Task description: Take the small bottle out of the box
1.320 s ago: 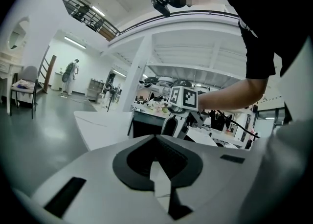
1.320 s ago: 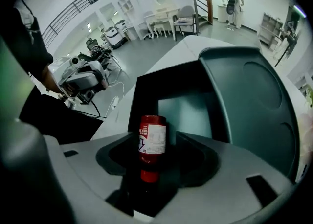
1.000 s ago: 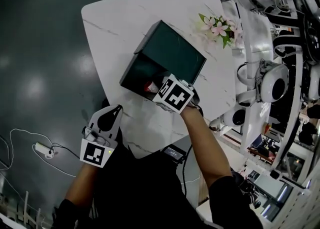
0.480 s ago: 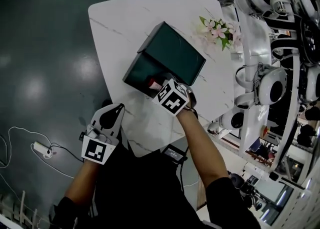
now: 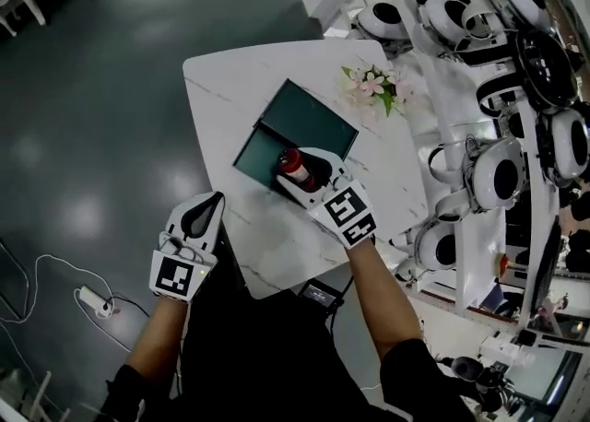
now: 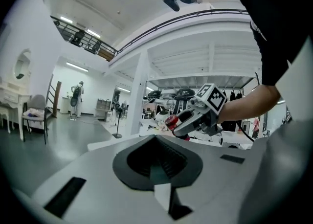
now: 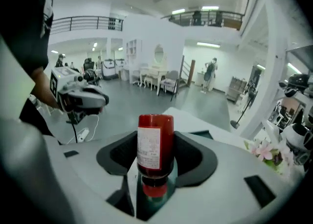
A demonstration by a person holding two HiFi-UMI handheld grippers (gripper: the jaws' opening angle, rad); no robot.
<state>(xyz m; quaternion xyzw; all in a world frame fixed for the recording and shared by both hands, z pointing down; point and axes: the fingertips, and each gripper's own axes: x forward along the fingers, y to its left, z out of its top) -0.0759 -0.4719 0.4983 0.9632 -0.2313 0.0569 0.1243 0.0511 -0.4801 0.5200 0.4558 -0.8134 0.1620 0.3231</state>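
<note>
The small red bottle [image 5: 293, 166] with a white label is clamped between the jaws of my right gripper [image 5: 300, 173], held just above the near edge of the dark green box [image 5: 309, 116]. The box lies open on the white marble table [image 5: 230, 79]. In the right gripper view the bottle [image 7: 155, 142] stands between the two jaws of my right gripper [image 7: 155, 169], cap end towards the camera. My left gripper [image 5: 206, 210] hangs at the table's near left edge with its jaws together and nothing in them. In the left gripper view my left gripper [image 6: 156, 169] faces the bottle [image 6: 172, 122] in my right gripper [image 6: 195, 118].
A small bunch of pink flowers [image 5: 373, 87] lies on the table's far right side. Racks of white rounded devices [image 5: 502, 171] line the right. A power strip with cable [image 5: 95, 298] lies on the dark floor at the left.
My right gripper has drawn back out of the box with the red bottle, which now shows above the box's edge. The left gripper has hardly moved. The head view has shifted.
</note>
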